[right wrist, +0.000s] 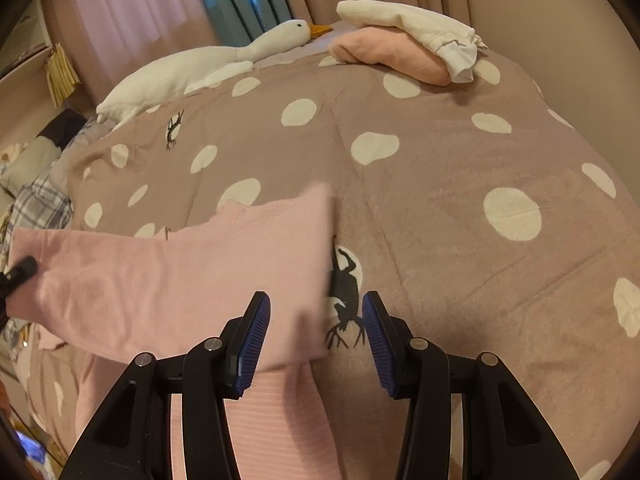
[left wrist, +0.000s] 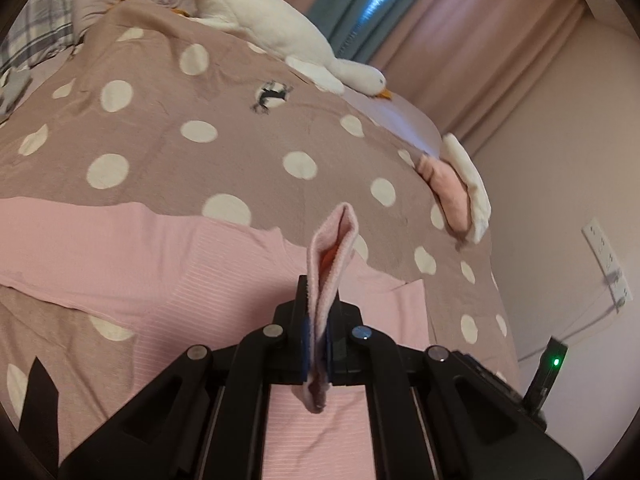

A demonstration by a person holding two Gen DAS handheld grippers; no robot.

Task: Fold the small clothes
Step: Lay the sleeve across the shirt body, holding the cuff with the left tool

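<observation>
Behind pink top [right wrist: 168, 280]: goose toy [right wrist: 192, 68], folded clothes [right wrist: 404, 48].

Dotted bed cover [right wrist: 440, 184]: pink top [right wrist: 160, 280], folded clothes [right wrist: 400, 56], plush goose [right wrist: 192, 72]

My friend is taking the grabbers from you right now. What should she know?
Left gripper: shut on a fold of the pink top, lifted off the bed.
Right gripper: open, empty, above the dotted bedspread by the top's edge.
The top's long sleeve lies spread out to one side.
Done: two folded clothes, pink and white, stacked at the far edge near the toy goose.
Left: finish folding the pink top, probably add it to the stack.
</observation>
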